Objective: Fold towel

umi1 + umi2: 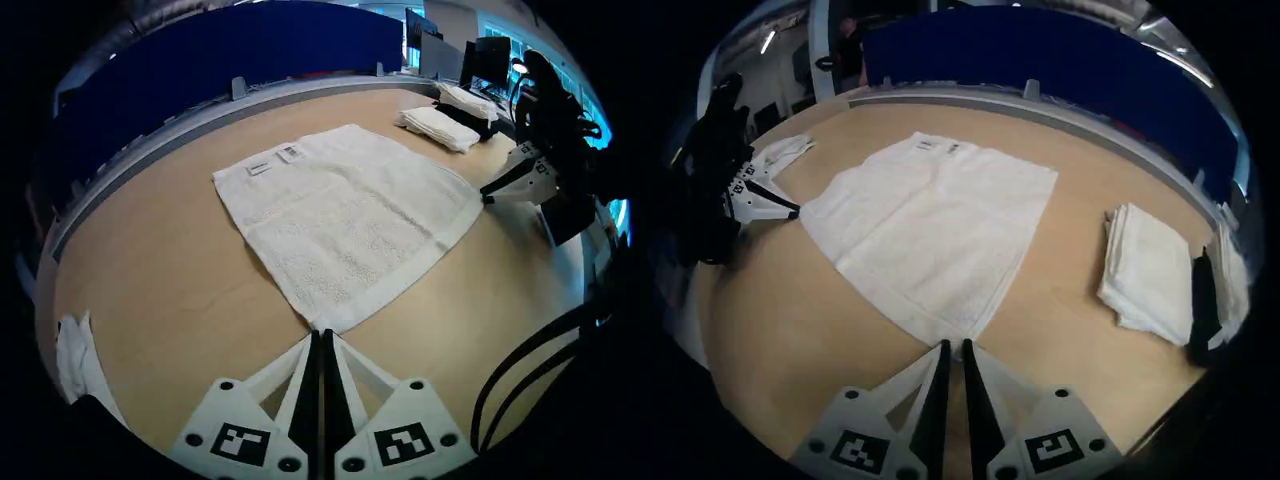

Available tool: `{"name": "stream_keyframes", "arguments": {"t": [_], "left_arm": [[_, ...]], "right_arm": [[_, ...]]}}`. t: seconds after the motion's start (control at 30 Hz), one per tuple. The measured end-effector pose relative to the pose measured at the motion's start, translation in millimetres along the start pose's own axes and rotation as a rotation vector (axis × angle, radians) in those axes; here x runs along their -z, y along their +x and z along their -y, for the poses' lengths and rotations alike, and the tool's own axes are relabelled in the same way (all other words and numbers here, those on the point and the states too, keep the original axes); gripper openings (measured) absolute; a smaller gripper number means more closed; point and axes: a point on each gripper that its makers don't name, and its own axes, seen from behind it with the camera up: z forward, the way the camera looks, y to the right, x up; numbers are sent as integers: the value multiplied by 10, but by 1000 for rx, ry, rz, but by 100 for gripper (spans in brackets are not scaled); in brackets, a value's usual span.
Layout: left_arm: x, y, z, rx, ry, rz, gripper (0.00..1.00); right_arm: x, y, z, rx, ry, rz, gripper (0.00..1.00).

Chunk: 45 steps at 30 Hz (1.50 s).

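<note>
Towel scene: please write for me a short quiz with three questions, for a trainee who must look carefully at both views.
1. True or false: the white towel lies spread flat on the wooden table.
2. Where do the tips of the left claw point? A, at a corner of the towel; B, at the towel's middle; C, off the table.
3. Fill in: in the right gripper view, the stack of folded towels lies to the ____ of the spread towel.
Key: 1 true; 2 A; 3 right.
</note>
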Motion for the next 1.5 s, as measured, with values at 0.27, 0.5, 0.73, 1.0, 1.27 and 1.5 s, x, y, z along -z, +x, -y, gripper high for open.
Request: {"name": "stream_keyframes", "arguments": {"t": [0.27, 0.5, 0.73, 1.0, 1.27, 1.5], "left_arm": [[-7, -4, -2, 9, -5, 7, 2], [30, 19, -53, 21, -28, 6, 1], [66, 59, -61, 36, -31, -5, 1], [121, 114, -26, 56, -23, -18, 1], [156, 116, -16, 70, -20, -22, 0], [117, 117, 24, 54, 0, -21, 2]], "right_arm": [[-10, 13, 12, 5, 5, 2, 11], [2, 24, -3, 2, 3, 4, 11], [11, 73, -31, -10, 2, -1, 11], [38, 136, -35, -15, 1, -7, 10], [47, 155, -41, -19, 4, -7, 10], [44, 147, -41, -16, 5, -3, 10]]}}
